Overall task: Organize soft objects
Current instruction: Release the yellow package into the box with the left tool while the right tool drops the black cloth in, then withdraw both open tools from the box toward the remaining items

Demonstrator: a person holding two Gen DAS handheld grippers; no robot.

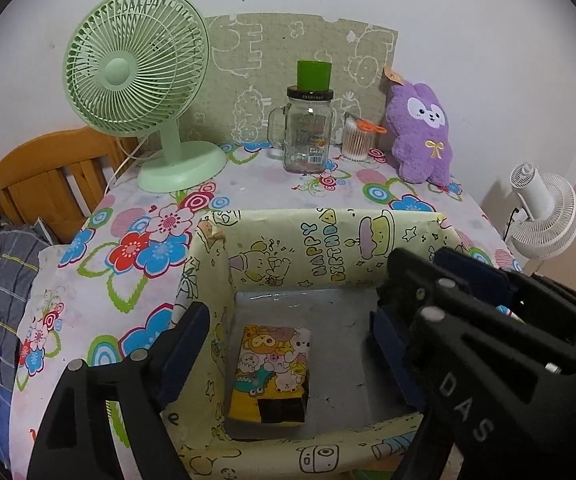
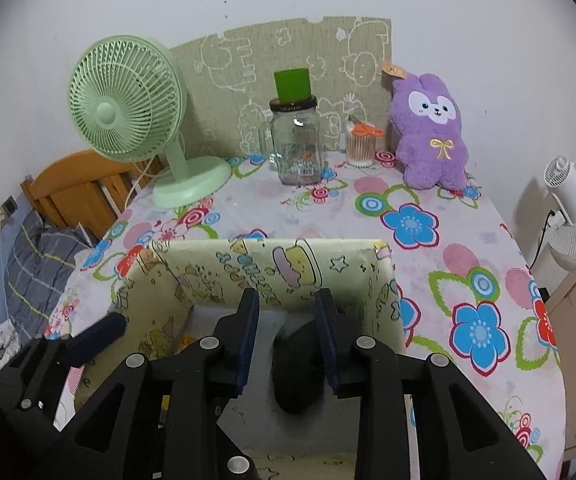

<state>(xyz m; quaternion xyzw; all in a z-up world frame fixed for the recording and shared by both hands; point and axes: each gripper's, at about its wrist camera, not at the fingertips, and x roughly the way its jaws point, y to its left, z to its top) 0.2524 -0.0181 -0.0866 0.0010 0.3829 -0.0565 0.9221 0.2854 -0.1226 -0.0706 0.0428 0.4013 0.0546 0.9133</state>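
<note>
Risk at nine o'clock: left claw (image 1: pixel 288 344), spread wide and empty, snagging the box (image 1: pixel 207 280) wall. Toward three o'clock, right claw (image 2: pixel 288 340) loosely parted around a dark soft bundle (image 2: pixel 298 376), possibly dragging it back out. Cartoon-printed yellow packet (image 1: pixel 271 372) flat on box floor, six o'clock
</note>
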